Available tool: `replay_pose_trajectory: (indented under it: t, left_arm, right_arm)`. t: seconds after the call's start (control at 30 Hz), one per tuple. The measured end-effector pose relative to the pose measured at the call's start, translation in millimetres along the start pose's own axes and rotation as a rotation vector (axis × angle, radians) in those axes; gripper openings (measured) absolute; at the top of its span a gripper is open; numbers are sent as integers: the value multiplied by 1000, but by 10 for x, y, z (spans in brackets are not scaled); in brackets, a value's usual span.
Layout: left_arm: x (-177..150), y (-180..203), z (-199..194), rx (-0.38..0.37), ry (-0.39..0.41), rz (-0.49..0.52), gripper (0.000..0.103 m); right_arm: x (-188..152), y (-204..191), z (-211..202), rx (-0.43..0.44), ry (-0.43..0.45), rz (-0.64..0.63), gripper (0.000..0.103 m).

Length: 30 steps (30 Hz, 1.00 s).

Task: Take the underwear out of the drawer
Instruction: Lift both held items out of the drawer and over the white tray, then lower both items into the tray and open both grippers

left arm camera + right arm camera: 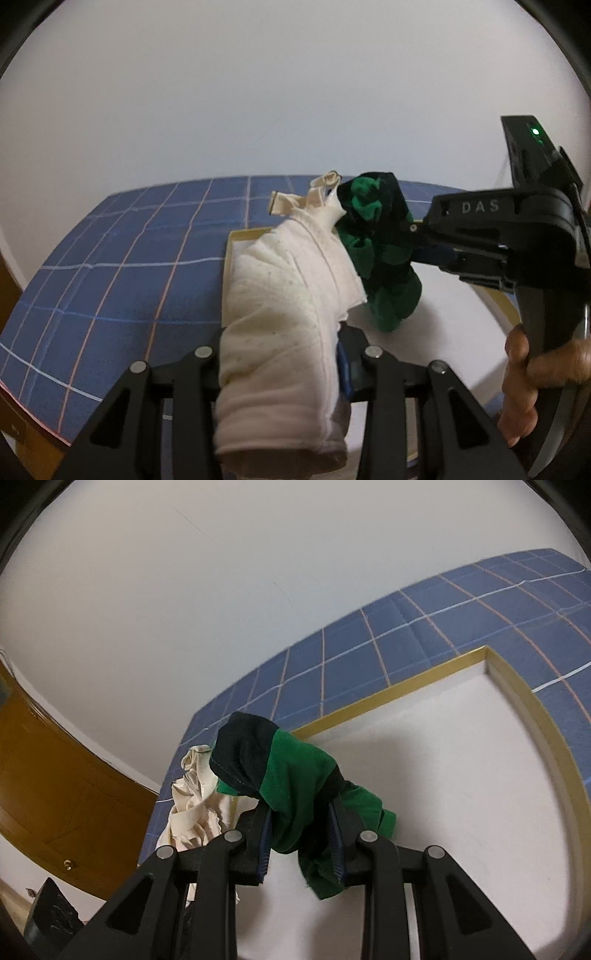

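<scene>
White drawer [461,775] floor bare, gold rim [369,707] around it, checked blue cloth [129,266] open beyond

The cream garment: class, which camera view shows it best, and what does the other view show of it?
The left wrist view: the cream garment fills the centre, clamped in the left hand-held gripper. The right wrist view shows only a crumpled edge behind the green garment.

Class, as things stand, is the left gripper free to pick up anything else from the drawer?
Probably not: the left gripper is shut on the cream garment, which fills its jaws. The drawer also looks bare inside.
</scene>
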State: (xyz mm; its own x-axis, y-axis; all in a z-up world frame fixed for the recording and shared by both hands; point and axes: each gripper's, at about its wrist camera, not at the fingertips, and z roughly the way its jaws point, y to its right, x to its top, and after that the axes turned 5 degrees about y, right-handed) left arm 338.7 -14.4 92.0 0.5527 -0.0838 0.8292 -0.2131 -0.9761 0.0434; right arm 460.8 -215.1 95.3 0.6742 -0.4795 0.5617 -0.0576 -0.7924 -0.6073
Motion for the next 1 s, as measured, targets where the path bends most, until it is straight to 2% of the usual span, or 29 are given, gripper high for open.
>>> replay_pose_trajectory:
  t: [0.13, 0.33, 0.5, 0.57, 0.67, 0.7, 0.77, 0.83, 0.9, 1.0]
  left_arm:
    - [17, 12, 157, 27, -27, 7, 39]
    - [-43, -109, 397, 17, -78, -65, 39]
    - [-32, -115, 444, 10, -78, -66, 42]
    - [-26, -146, 466, 21, -79, -72, 52]
    - [-11, -154, 436, 5, -78, -89, 59]
    - [6, -156, 380, -7, -67, -100, 64]
    - [51, -165, 250, -4, -20, -107, 79]
    - [107, -150, 19, 22, 59, -92, 103]
    - [146, -118, -164, 45, 120, -63, 103]
    - [130, -50, -366, 66, 150, -2, 103]
  right_arm:
    - [66, -93, 162, -46, -11, -47, 29]
    - [81, -135, 318, -77, -29, -68, 29]
    - [122, -120, 422, -104, -43, -76, 29]
    - [135, -106, 487, -105, -51, -73, 36]
    - [132, -112, 552, -83, -83, -78, 51]
    - [145, -111, 562, -75, -87, -77, 54]
    - [177, -105, 491, -53, -66, -52, 58]
    - [205, -116, 306, -26, 1, -32, 69]
    - [207, -132, 129, -3, 66, -29, 75]
    - [168, -187, -158, 17, 147, -65, 76]
